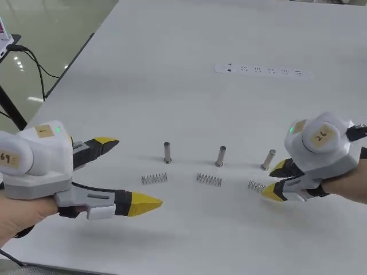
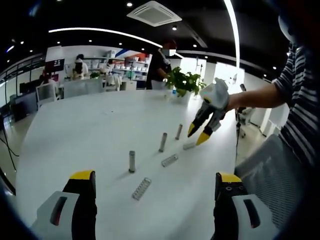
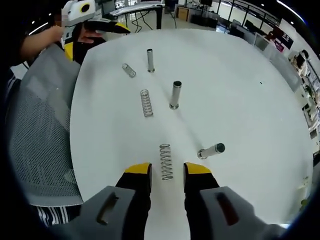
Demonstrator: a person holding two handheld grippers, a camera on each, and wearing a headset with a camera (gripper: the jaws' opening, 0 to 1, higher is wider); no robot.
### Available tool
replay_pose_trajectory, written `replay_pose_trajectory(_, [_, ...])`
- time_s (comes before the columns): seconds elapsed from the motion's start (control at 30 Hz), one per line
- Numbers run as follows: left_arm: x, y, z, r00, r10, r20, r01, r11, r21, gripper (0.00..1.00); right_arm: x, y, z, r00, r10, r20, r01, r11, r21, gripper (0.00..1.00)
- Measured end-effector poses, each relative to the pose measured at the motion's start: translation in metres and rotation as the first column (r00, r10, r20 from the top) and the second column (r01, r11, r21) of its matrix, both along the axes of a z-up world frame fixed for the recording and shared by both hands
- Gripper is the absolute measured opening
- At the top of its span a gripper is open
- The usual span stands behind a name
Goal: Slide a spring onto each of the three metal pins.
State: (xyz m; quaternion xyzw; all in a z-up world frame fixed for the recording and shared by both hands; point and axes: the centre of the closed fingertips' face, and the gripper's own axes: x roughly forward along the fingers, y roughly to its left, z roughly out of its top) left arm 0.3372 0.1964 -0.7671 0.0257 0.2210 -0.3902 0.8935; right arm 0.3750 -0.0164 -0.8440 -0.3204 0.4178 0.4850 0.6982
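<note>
Three short metal pins stand upright in a row on the white table: left pin [image 1: 167, 152], middle pin [image 1: 221, 156], right pin [image 1: 268, 160]. In front of each lies a loose spring: left spring [image 1: 154, 179], middle spring [image 1: 209, 180], right spring [image 1: 256, 185]. My right gripper [image 1: 274, 180] is open, low over the table. In the right gripper view its yellow tips [image 3: 167, 170] straddle the near end of the right spring [image 3: 166, 161], with the right pin [image 3: 212, 150] just beyond. My left gripper [image 1: 129, 172] stands wide open and holds nothing, left of the left spring [image 2: 141, 188] and left pin [image 2: 132, 161].
A white power strip [image 1: 262, 71] lies flat farther back on the table. The table's left edge [image 1: 69, 69] runs diagonally, with a black cable and stand beyond it. A mesh chair [image 3: 40, 130] is beside the table, and people stand far off across the room.
</note>
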Motion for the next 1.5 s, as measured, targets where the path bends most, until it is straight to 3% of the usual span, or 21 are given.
replay_pose_trajectory(0.17, [-0.001, -0.001, 0.0, 1.0, -0.005, -0.001, 0.005, 1.0, 0.003, 0.97, 0.005, -0.001, -0.007, 1.0, 0.015, -0.01, -0.015, 1.0, -0.019, 0.2])
replay_pose_trajectory(0.53, [-0.003, 0.002, -0.001, 1.0, -0.001, -0.006, 0.001, 1.0, 0.005, 0.96, -0.002, -0.004, -0.022, 0.996, 0.07, -0.06, -0.074, 0.995, -0.069, 0.12])
replay_pose_trajectory(0.77, [-0.005, 0.001, -0.003, 1.0, -0.005, -0.012, 0.005, 1.0, 0.008, 0.96, -0.002, -0.006, -0.021, 0.994, 0.1, -0.043, -0.103, 0.992, -0.079, 0.08])
replay_pose_trajectory(1.13, [-0.006, -0.009, -0.003, 0.999, -0.038, -0.013, 0.038, 0.999, 0.01, 0.95, -0.012, -0.001, 0.003, 0.989, 0.148, -0.02, -0.149, 0.988, -0.045, 0.08])
replay_pose_trajectory(1.5, [-0.018, -0.033, -0.008, 0.991, -0.127, -0.045, 0.126, 0.992, -0.008, 0.9, -0.034, 0.005, 0.022, 0.974, 0.224, 0.007, -0.224, 0.974, -0.033, 0.08])
